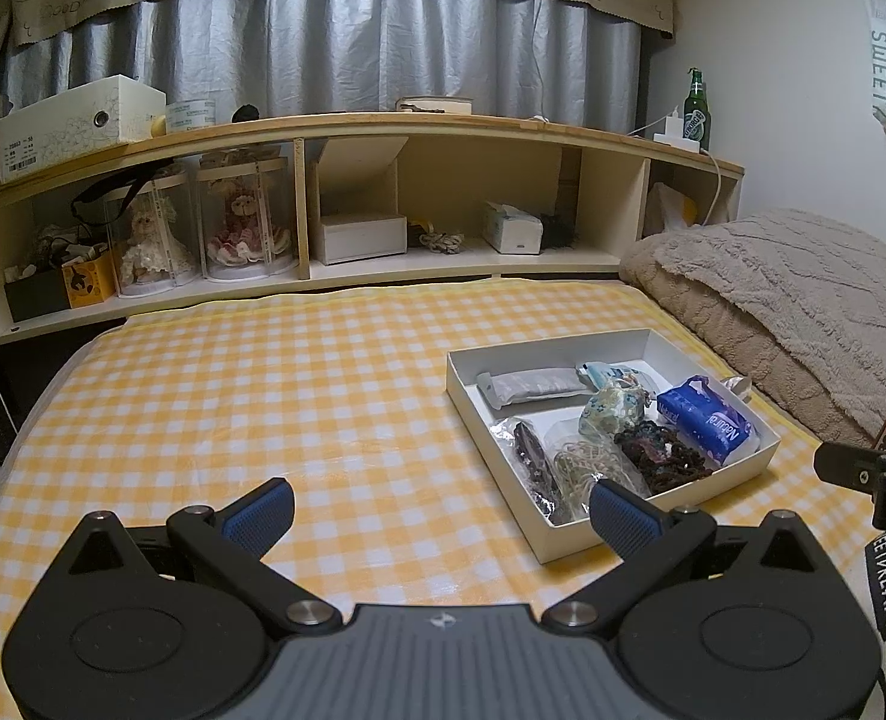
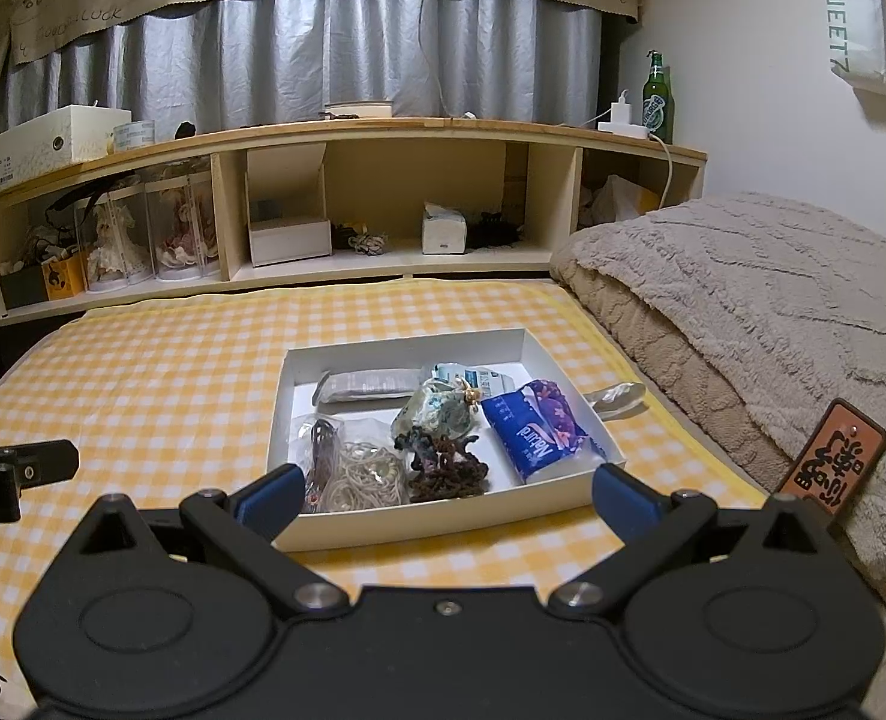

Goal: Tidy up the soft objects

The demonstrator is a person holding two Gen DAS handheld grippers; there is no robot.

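Both grippers' fingers (image 2: pixel 269 495) spread, level.

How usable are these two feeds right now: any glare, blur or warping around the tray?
Left wrist: dim, warm room light, the shelf bows from the fisheye, dark vignette in the top corners, the tray sharp enough. Right wrist: same bowing, slight shine on the blue tissue pack and the plastic bags, no motion blur; each view's own gripper blocks the lower third.

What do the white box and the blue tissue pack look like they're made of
White box: probably matte cardboard, going by its thin, flat, straight-folded walls. Blue tissue pack: looks like thin glossy plastic film, since it is wrinkled, catches the light and carries print.
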